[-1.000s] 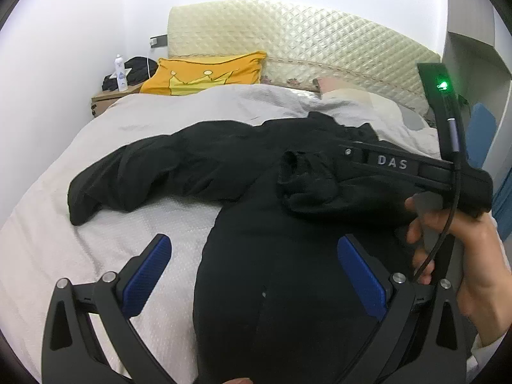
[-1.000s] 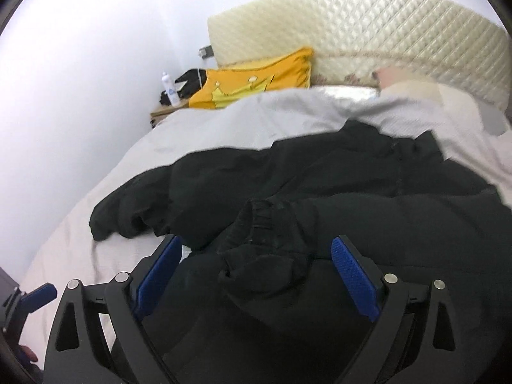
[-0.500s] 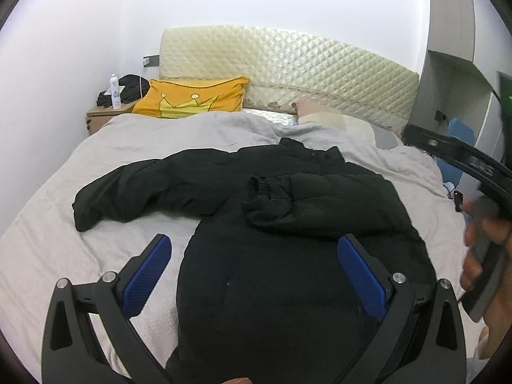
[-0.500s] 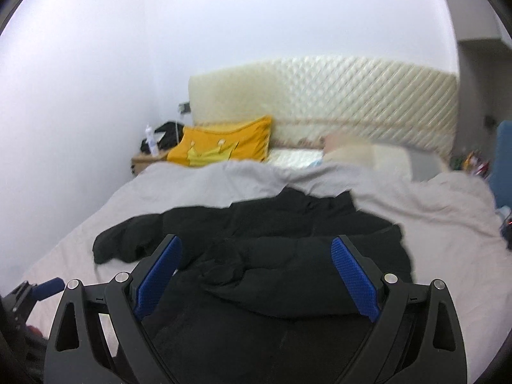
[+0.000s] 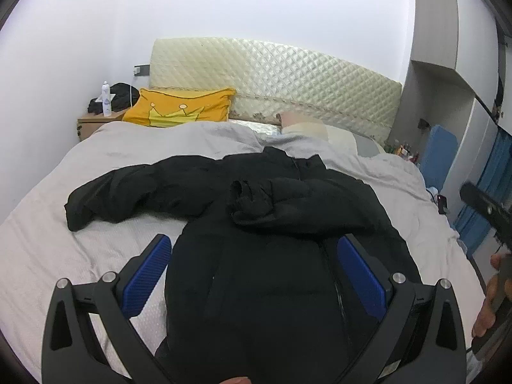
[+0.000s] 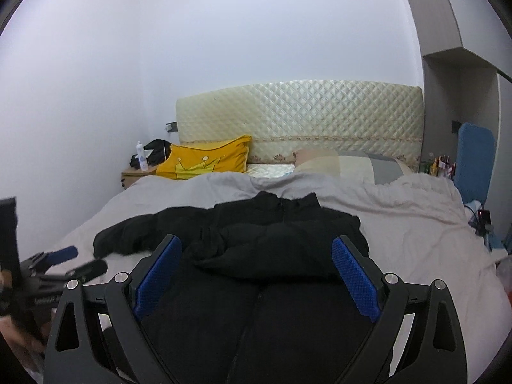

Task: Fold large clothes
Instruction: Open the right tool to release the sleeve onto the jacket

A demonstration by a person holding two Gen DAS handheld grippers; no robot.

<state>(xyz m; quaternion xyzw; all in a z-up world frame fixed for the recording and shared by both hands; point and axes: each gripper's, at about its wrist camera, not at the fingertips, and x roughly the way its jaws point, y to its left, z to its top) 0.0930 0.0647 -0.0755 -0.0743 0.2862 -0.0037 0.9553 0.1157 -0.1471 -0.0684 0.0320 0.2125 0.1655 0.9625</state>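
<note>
Black padded jacket (image 5: 272,256) lies spread on my grey-covered bed (image 5: 96,246), one sleeve (image 5: 304,211) folded across its chest, the other (image 5: 128,192) stretched leftward. My left gripper (image 5: 254,275) and right gripper (image 6: 256,275) hover above it, blue-padded fingers (image 5: 147,275) spread wide, holding nothing.

— Where is there room around the jacket (image 5: 275,256)?

— Bare duvet (image 5: 96,249) lies open on both sides of it, and between it and the pillow (image 5: 182,110).

— What blocks the way?

— One sleeve (image 5: 128,192) sprawls left of the jacket; the other lies folded across its chest. The headboard (image 6: 304,118) closes off the far side beyond it.
</note>
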